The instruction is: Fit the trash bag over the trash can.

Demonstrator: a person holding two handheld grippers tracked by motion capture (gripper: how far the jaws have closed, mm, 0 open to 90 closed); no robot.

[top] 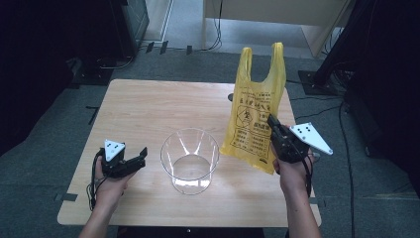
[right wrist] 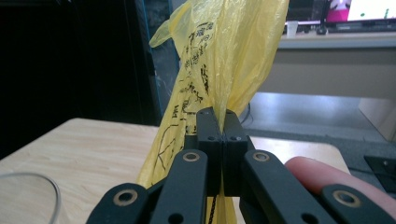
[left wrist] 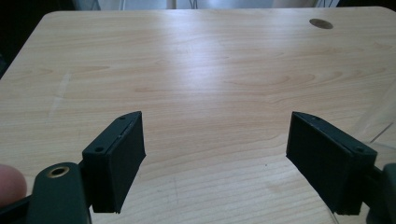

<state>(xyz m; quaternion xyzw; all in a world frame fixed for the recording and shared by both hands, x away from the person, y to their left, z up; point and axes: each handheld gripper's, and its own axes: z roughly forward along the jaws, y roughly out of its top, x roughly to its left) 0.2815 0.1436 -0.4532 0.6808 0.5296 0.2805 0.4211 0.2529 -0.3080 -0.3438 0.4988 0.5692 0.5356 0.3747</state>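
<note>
The yellow plastic bag (top: 253,116) hangs upright in the air over the right half of the worktop (top: 148,106), its two handles pointing up and black print covering its face. Your right tool (top: 274,124) has it pinched along its right edge, about midway down its height; in the right gripper view the jaws are pressed together with the yellow plastic bag (right wrist: 219,60) caught between them, the film rising above the right tool (right wrist: 218,123) and trailing below it. The bag's bottom corner hangs low, close to the worktop surface, though you cannot tell whether it touches.

Just left of the bag stands a clear bowl (top: 189,158), wide at the rim and narrower at the base, upright near the middle of the worktop's front half. Bag and bowl are near each other but apart. A sliver of the clear bowl (right wrist: 28,196) rim shows at the lower left of the right gripper view.

Your left tool (top: 141,158) sits left of the bowl, low over the worktop, aimed toward it. In the left gripper view the left tool (left wrist: 215,161) has its jaws spread wide with bare worktop (left wrist: 201,74) between them, gripping nothing
</note>
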